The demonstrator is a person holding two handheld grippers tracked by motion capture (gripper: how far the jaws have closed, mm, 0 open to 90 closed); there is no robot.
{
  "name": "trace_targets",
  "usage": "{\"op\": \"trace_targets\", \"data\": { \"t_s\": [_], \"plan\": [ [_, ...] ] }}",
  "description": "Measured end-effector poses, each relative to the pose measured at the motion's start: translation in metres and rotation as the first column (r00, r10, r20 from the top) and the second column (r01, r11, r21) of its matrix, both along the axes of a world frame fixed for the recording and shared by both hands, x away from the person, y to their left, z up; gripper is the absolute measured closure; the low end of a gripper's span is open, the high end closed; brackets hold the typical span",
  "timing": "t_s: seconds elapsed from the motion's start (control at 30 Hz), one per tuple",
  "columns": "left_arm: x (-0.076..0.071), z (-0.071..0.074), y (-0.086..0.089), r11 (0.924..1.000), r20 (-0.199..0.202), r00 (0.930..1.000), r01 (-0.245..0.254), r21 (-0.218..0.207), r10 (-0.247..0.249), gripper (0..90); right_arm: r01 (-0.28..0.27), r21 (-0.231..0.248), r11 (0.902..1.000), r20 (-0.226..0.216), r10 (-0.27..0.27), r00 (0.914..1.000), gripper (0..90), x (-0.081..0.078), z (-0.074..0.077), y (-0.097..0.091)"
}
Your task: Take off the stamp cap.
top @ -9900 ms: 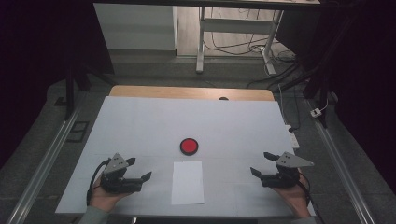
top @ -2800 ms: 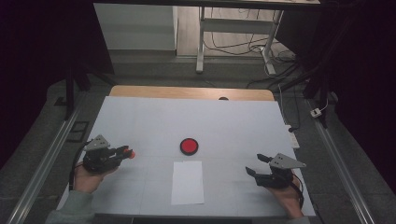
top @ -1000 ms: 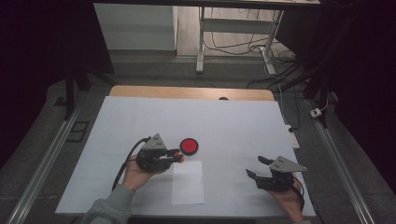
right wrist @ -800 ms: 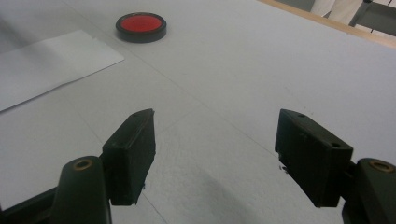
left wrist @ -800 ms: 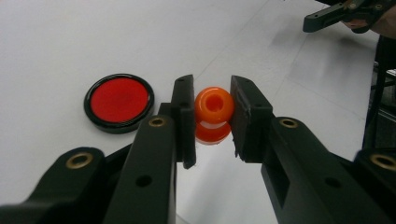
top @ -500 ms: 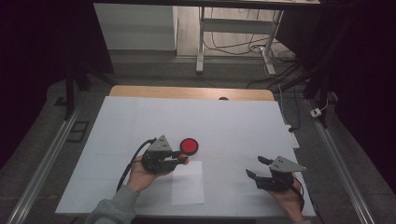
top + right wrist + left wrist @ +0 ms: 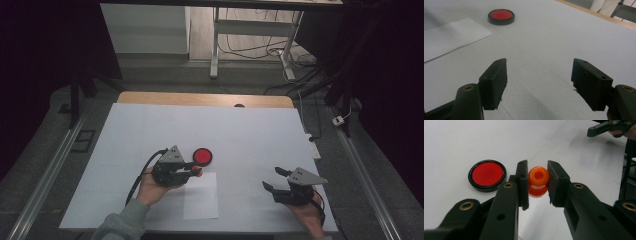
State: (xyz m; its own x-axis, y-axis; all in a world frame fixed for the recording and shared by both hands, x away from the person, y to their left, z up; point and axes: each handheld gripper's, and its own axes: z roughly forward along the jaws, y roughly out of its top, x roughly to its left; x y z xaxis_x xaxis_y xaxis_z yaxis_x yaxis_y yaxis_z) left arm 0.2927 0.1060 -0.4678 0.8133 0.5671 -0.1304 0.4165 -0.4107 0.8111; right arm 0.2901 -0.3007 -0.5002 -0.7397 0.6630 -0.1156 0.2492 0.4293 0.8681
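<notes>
— Orange, that's what I've got between the jaws of my left gripper (image 7: 537, 182): a small orange ball (image 7: 538, 177) with a hole facing the camera, clamped from both sides by the two black pads. It hangs just above the top edge of the white sheet of paper (image 7: 201, 197), and I can see its reflection right under it.

— Where does that put it on the table (image 7: 250, 130)?

— Near the middle of the white tabletop, on my side. In the high view my left gripper (image 7: 194, 171) sits just beside the red disc (image 7: 203, 156), which has a black rim and lies flat a little farther out. From the left gripper view the red disc (image 7: 487, 175) is to the left of the ball, close but apart from it.

— And your other hand?

— My right gripper (image 7: 271, 180) is well apart from all that, low over the table near the right front corner. Its jaws stand wide and released, nothing between them; in its own view I see bare tabletop in the gap (image 7: 539, 82), with the paper (image 7: 451, 37) and the disc (image 7: 501, 16) farther off.
</notes>
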Motion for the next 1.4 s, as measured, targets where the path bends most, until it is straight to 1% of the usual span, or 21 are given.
{"op": "trace_targets", "data": {
  "t_s": [0.2,0.23,0.27,0.33,0.43,0.5,0.57,0.73,0.8,0.93,0.97,1.0,1.17,1.2,1.23,1.27,1.33,1.37,1.4],
  "plan": [
    [0.000,0.001,0.001,0.9999,0.001,1.0000,-0.004,-0.010,0.004,71.9,-0.011,-0.008,0.9999,0.004,0.011,0.9999,29.1,-0.001,0.001,0.007],
    [-0.001,0.001,0.001,0.9999,-0.001,1.0000,-0.003,-0.013,0.003,71.9,-0.007,-0.008,0.9999,0.011,0.007,0.9999,29.1,-0.001,0.002,0.008],
    [-0.001,0.000,0.000,0.9999,-0.001,1.0000,-0.002,-0.013,0.002,72.0,-0.016,0.001,0.9999,0.010,0.016,0.9998,29.1,-0.001,0.002,0.009],
    [-0.001,0.000,0.000,0.9999,-0.002,1.0000,0.000,-0.012,-0.001,72.0,-0.016,-0.001,0.9999,0.013,0.016,0.9998,29.2,-0.002,0.003,0.011],
    [-0.001,-0.001,-0.001,1.0000,-0.003,1.0000,0.000,-0.010,0.000,72.0,-0.024,0.010,0.9997,0.006,0.024,0.9997,29.3,-0.002,0.003,0.014],
    [-0.001,-0.001,-0.001,1.0000,-0.002,1.0000,-0.001,-0.008,0.001,72.0,-0.024,0.006,0.9997,0.004,0.024,0.9997,29.2,-0.002,0.003,0.017],
    [0.000,-0.001,-0.001,1.0000,-0.002,1.0000,-0.001,-0.008,0.001,72.0,-0.038,0.020,0.9991,-0.004,0.038,0.9993,29.2,-0.001,0.002,0.021],
    [0.000,-0.001,-0.001,1.0000,-0.002,1.0000,-0.001,-0.009,0.001,71.9,-0.058,0.013,0.9982,-0.011,0.058,0.9982,29.2,0.000,0.000,0.029],
    [-0.001,-0.001,-0.001,0.9999,-0.002,1.0000,-0.001,-0.011,0.001,72.0,-0.059,0.006,0.9983,-0.013,0.059,0.9982,29.2,0.000,-0.001,0.032],
    [0.000,-0.001,-0.001,0.9999,-0.002,1.0000,-0.002,-0.013,0.002,72.0,-0.076,0.015,0.9970,-0.017,0.076,0.9970,30.2,0.001,-0.002,0.038],
    [0.000,-0.001,-0.001,0.9999,-0.001,1.0000,-0.002,-0.013,0.002,72.0,-0.071,0.007,0.9974,-0.017,0.071,0.9973,30.3,0.001,-0.002,0.039],
    [0.000,-0.001,-0.001,0.9999,-0.001,1.0000,-0.001,-0.012,0.001,72.0,-0.082,0.010,0.9966,-0.017,0.082,0.9965,30.4,0.001,-0.003,0.041],
    [0.000,-0.001,-0.001,0.9999,-0.001,1.0000,-0.001,-0.015,0.001,72.0,-0.089,-0.005,0.9961,-0.016,0.088,0.9959,30.3,0.003,-0.003,0.047],
    [0.000,-0.001,0.000,0.9999,0.000,1.0000,-0.001,-0.016,0.001,72.0,-0.088,-0.004,0.9962,-0.016,0.087,0.9960,30.4,0.003,-0.003,0.048],
    [0.000,-0.001,0.000,0.9999,0.000,1.0000,-0.002,-0.017,0.002,72.0,-0.094,0.007,0.9955,-0.016,0.094,0.9954,30.3,0.003,-0.004,0.049],
    [-0.001,-0.001,0.000,0.9998,0.000,1.0000,-0.002,-0.018,0.002,72.0,-0.094,0.003,0.9956,-0.017,0.094,0.9954,30.3,0.003,-0.004,0.050],
    [-0.001,-0.001,0.000,0.9998,0.000,1.0000,-0.002,-0.017,0.002,72.0,-0.111,0.015,0.9937,-0.022,0.111,0.9936,30.2,0.004,-0.004,0.052],
    [-0.001,-0.001,0.000,0.9998,0.001,1.0000,-0.001,-0.017,0.001,72.0,-0.108,0.005,0.9941,-0.019,0.109,0.9939,30.1,0.003,-0.004,0.053],
    [-0.001,-0.001,0.000,0.9998,0.001,1.0000,0.000,-0.017,0.000,72.0,-0.117,0.007,0.9931,-0.017,0.117,0.9930,29.8,0.004,-0.004,0.055]
  ]
}}
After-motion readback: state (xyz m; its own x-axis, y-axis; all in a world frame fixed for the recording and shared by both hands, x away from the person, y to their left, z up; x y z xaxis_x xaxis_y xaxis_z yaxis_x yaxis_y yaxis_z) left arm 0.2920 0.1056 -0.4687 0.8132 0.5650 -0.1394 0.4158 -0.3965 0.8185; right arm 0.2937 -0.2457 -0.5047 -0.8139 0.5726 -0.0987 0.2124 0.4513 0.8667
